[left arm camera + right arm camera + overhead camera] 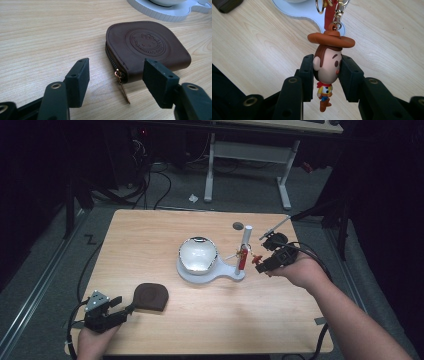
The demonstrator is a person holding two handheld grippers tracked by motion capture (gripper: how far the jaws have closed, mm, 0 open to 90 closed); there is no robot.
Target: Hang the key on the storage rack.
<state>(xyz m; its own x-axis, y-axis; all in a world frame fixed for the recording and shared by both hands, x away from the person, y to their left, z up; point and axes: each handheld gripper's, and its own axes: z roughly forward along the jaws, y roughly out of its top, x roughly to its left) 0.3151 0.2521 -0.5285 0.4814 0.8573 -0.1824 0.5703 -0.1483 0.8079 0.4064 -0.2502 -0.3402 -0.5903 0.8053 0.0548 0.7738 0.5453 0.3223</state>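
My right gripper (327,67) is shut on the head of a small cowboy figure keychain (327,67), which has a brown hat, a yellow shirt and a gold clasp at the top. In the high view that gripper (261,262) sits just right of a white stand (212,270) with a red-and-white post (243,251). A brown leather zip pouch (147,48) lies on the table in front of my left gripper (122,77), which is open, its jaws either side of the gold zip pull (123,87) without touching. From above the pouch (151,296) lies at the front left, beside the left gripper (125,309).
A round mirror or shiny dome (198,253) rests on the white stand's base. A small dark disc (238,225) lies on the far part of the wooden table (150,235). A desk frame and cables stand on the floor beyond.
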